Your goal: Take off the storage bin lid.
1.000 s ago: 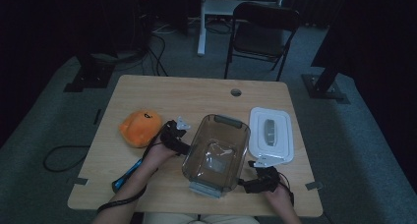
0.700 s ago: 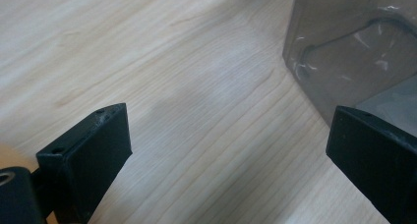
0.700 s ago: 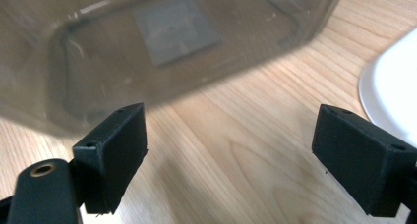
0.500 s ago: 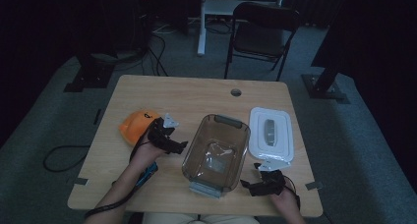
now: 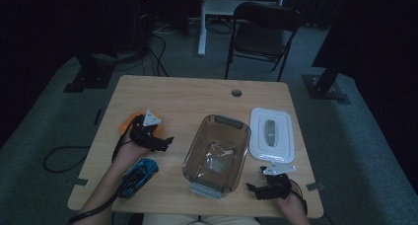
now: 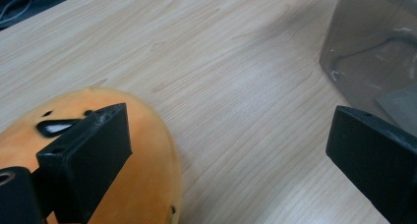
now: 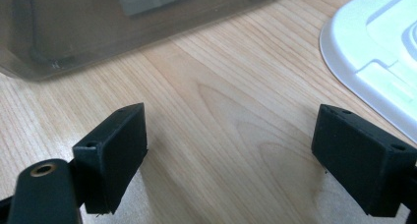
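At the left side of the table (image 5: 187,94), the left gripper (image 5: 156,136) hangs with its jaws spread wide and nothing between them, just above the orange plush toy (image 6: 98,184). In the left gripper view one black jaw overlaps the toy's rounded top, while the other stands over bare wood near the wall of the clear plastic bin (image 6: 378,52). The step in hand appears to be the approach for grasping the toy. To do it well, the gripper would likely shift left so the soft body sits midway between the jaws, descend until both straddle its widest part, then close gently, since plush compresses and may slip. The toy lies at the left, well apart from the bin; it is a low dome with no clear long axis, its small dark face markings turned toward the far side.

Near the person, a blue toy car (image 5: 139,174) lies with its long axis running diagonally from near-left to far-right. At the near right, the right gripper (image 5: 260,190) rests released over bare wood, between the bin and the white lid (image 7: 378,52).
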`<state>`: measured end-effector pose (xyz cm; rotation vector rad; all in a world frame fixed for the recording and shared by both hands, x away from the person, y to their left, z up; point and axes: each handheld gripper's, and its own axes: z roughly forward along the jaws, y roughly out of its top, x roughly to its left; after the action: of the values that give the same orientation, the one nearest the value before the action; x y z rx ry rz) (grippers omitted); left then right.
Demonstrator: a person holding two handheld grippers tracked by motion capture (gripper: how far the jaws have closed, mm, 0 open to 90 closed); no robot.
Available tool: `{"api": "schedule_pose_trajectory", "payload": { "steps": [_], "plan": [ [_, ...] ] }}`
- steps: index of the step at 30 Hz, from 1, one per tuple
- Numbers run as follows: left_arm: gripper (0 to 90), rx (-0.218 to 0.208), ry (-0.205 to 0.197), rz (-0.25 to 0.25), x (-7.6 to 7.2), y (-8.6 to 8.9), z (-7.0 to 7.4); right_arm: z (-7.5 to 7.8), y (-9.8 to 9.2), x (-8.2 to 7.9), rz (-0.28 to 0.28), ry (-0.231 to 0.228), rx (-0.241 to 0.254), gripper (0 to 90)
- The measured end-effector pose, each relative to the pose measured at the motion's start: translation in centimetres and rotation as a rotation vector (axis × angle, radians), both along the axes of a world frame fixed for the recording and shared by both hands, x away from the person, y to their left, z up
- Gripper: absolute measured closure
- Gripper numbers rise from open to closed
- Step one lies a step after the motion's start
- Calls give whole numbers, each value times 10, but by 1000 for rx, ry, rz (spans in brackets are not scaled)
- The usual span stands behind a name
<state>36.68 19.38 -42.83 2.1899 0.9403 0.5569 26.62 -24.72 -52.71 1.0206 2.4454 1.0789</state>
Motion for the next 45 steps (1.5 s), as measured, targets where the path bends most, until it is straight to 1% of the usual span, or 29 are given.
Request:
{"api": "schedule_pose_trajectory", "payload": {
  "steps": [2, 5, 6, 7, 8, 9, 10, 11, 12, 13, 15, 18, 20, 22, 23, 25, 26, 27, 28, 30, 31, 33, 34, 37, 39, 41, 42, 43, 45],
  "plan": [
    [37, 4, -5, 0, 0, 7, 2, 0, 0, -1, -4, -7, -13, 132],
    [37, -20, -5, 4, 2, 22, 3, 0, 0, -1, -3, -10, -23, 131],
    [37, -20, -5, 4, 2, 22, 3, 0, 0, -1, -3, -9, -22, 131],
    [37, -31, -15, 24, 4, 34, 4, 0, 0, -1, -3, -9, -22, 130],
    [37, -31, -15, 24, 4, 34, 4, 0, 0, -1, -3, -9, -22, 130],
    [37, -41, -17, 35, 5, 40, 4, 0, 0, -2, -1, -10, -24, 129],
    [37, -51, -21, 48, 6, 50, 3, 0, 0, -2, -2, -10, -23, 129],
    [37, -54, -25, 58, 7, 55, 2, 0, 0, -2, -3, -10, -23, 129],
    [37, -54, -25, 58, 7, 55, 2, 0, 0, -2, -3, -10, -23, 129],
    [36, -57, -27, 69, 8, 63, 0, 0, 0, -2, -4, -11, -24, 128],
    [36, -42, -38, 84, 8, 68, -3, 0, 0, -2, -5, -10, -23, 128],
    [32, -60, -22, 79, 10, 76, -6, 0, 0, -2, -4, -10, -23, 128],
    [31, -55, -9, 82, 14, 81, -9, 0, 0, -2, -4, -9, -23, 128],
    [31, -61, 7, 91, 18, 85, -11, 0, 0, -2, -5, -9, -23, 128],
    [31, -61, 7, 91, 18, 85, -11, 0, 0, -2, -5, -9, -23, 128],
    [31, -55, 34, 106, 24, 90, -17, 0, 0, -2, -4, -9, -23, 128],
    [31, -55, 34, 106, 24, 90, -17, 0, 0, -2, -4, -9, -23, 128],
    [31, -63, 77, 106, 30, 93, -23, 0, 0, -2, -4, -9, -23, 128],
    [31, -63, 93, 109, 33, 93, -27, 0, 0, -2, -4, -9, -23, 128],
    [31, -64, 92, 114, 35, 94, -30, 0, 0, -2, -4, -9, -23, 128],
    [30, -63, 109, 135, 38, 94, -37, 0, 0, -2, -5, -10, -23, 128],
    [18, -63, 109, 135, 38, 94, -37, 0, 0, -2, -5, -10, -23, 128],
    [18, -73, 129, 141, 41, 95, -44, 0, 0, -2, -5, -10, -23, 128],
    [11, -106, 134, 151, 42, 100, -47, 0, 0, -2, -4, -10, -22, 128],
    [14, -105, 143, 173, 43, 101, -50, 0, 0, -2, -5, -10, -23, 128],
    [70, -79, 138, 185, 41, 99, -49, 0, 0, -2, -5, -10, -23, 128],
    [162, -67, 132, 177, 39, 97, -48, 0, 0, -2, -5, -10, -23, 128],
    [205, -50, 133, 176, 38, 95, -48, 0, 0, -2, -5, -10, -23, 128],
    [384, -37, 126, 179, 35, 92, -44, 0, 0, -2, -5, -10, -23, 128]
  ]
}}
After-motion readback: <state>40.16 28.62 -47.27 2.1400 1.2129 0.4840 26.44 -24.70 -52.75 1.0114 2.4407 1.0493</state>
